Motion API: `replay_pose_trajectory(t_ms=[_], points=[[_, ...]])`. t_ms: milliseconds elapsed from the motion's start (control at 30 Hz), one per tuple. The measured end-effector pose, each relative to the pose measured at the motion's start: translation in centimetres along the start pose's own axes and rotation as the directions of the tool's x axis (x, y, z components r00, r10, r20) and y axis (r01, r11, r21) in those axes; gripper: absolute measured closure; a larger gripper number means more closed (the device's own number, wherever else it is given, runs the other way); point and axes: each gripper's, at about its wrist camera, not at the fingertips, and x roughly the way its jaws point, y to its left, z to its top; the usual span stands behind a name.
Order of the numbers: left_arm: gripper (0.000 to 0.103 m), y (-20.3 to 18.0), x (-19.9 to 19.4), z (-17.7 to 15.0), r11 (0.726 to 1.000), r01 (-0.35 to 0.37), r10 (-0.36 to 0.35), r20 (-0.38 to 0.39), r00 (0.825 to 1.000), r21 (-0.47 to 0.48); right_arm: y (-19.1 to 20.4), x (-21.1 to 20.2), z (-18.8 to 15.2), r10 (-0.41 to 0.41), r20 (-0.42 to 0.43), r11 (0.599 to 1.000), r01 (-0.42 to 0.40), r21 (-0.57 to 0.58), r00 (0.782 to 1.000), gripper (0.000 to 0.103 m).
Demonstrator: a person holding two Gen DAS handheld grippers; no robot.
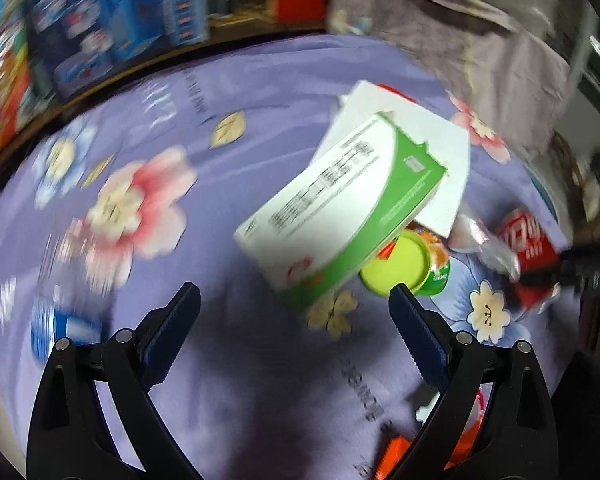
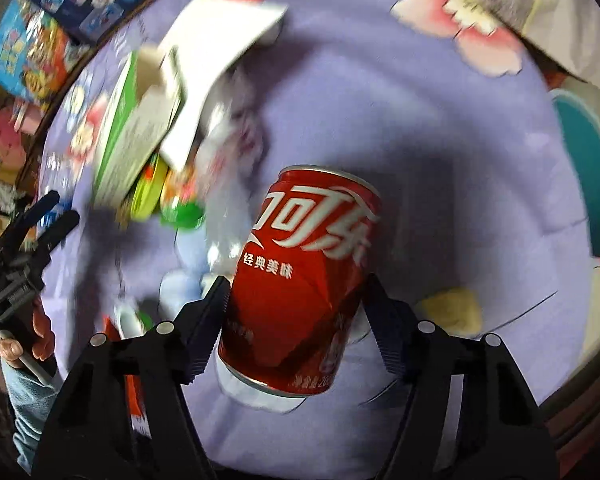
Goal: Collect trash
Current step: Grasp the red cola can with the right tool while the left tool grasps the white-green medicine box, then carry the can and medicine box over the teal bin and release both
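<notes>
Red can (image 2: 308, 276) between the right gripper (image 2: 296, 300) pads, left pad touching, right-side contact unclear, above the purple floral sheet (image 2: 440, 160), left gripper (image 1: 294, 312) fingers wide apart and empty near green-white box (image 1: 340, 208), green lid (image 1: 396, 268) beneath it

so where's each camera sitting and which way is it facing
Left wrist: on the left claw, aimed down at the flowered bedsheet and green-and-white box; both fingers show, open.
Right wrist: on the right claw, aimed down at the red can between its fingers; left claw at the edge.
Shared: box, can, sheet.
</notes>
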Motion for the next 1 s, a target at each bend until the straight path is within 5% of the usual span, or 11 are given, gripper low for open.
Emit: replay_pose_trajectory(t_ms=[233,600,1000], points=[[0.008,-1.5,2.7,2.6,0.967,0.050,-0.048,-0.014,0.999,0.249,-2.4,-0.9,2.4,0.017,0.036,0.997,-0.020,0.079,0.999,0.040],[0.005,-3.4,7.5,4.2,0.902,0.075,-0.027,-0.117,0.993,0.424,-5.2,-0.7,2.9,0.027,0.042,0.988,-0.033,0.151,0.999,0.040],[0.023,-4.0,4.8,3.0,0.987,0.016,0.006,-0.137,0.991,0.161,-6.5,-1.4,2.8,0.056,0.073,0.988,-0.065,0.138,0.996,0.040]])
